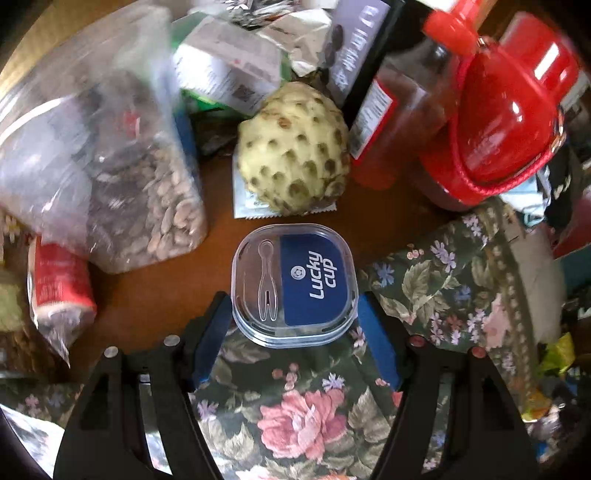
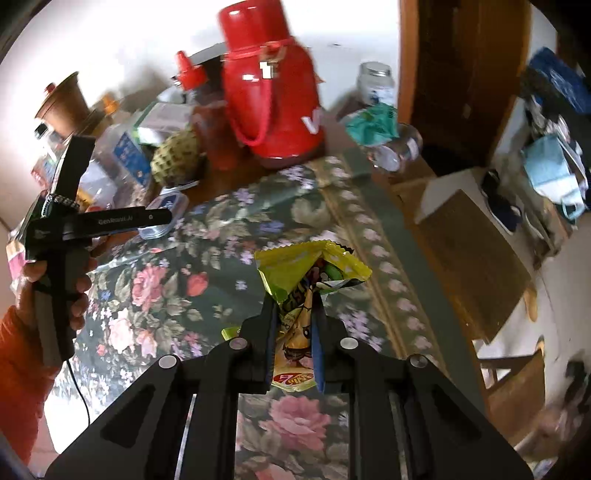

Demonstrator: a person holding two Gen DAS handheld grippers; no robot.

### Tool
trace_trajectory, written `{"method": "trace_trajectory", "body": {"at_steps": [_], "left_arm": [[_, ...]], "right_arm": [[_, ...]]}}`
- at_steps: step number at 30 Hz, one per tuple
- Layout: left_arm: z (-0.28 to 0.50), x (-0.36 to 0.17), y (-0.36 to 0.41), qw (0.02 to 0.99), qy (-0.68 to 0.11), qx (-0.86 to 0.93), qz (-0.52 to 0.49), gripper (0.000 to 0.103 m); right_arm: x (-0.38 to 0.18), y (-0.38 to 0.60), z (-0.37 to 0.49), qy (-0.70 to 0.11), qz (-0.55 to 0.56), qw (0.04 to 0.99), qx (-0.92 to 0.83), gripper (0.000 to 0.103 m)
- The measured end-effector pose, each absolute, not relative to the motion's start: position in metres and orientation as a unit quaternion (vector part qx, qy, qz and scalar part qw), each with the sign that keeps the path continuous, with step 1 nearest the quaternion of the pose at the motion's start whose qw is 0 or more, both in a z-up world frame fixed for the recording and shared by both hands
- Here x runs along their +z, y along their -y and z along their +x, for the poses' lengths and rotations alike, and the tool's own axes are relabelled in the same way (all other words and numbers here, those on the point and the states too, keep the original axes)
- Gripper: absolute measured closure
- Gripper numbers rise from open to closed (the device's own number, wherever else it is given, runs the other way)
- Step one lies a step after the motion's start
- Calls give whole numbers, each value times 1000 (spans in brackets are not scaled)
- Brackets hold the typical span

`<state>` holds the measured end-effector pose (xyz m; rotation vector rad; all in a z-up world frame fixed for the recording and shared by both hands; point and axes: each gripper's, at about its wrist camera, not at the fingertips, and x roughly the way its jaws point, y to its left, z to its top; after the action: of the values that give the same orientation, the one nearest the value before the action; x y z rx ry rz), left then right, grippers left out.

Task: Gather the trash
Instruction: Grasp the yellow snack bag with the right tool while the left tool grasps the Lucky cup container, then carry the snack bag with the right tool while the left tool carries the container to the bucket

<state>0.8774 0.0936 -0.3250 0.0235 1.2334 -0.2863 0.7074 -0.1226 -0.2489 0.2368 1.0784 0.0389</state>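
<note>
Sitting between spread left tool fingers, clear lidded cup.

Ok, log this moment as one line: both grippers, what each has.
left gripper: open, straddling Lucky cup container, no grip | right gripper: shut on yellow snack wrapper, above floral cloth

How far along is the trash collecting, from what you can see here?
Early, by the look of it. In hand: the right claw is shut on a yellow snack wrapper lifted above the floral cloth. The left claw is open around the Lucky cup lid, not yet gripping. Left: crumpled foil among the clutter. No bin is in view, so nothing looks finished.
</note>
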Motion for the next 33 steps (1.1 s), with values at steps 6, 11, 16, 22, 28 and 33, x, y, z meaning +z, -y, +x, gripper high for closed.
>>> {"method": "trace_trajectory", "body": {"at_steps": [6,11,16,22,28,33], "left_arm": [[883,-332,-72,806,-578,-123,50,28],[887,-334,-70,807,-579,-113,37,29],[874,-316,-72,819,-563,-111,21,30],[831,-264,-76,847,-522,-101,9,31],[760,-194,-91,886,-458,-75,-2,31],[683,-145,-83,914,-404,-31,-34,31]], "right_arm": [[-258,118,706,-514,116,850,10,88],[-252,117,703,-508,113,854,18,88],[-240,118,697,-498,108,860,28,88],[-219,124,688,-482,98,869,49,88],[-183,131,672,-446,80,887,91,88],[-149,137,650,-411,56,898,148,88]]}}
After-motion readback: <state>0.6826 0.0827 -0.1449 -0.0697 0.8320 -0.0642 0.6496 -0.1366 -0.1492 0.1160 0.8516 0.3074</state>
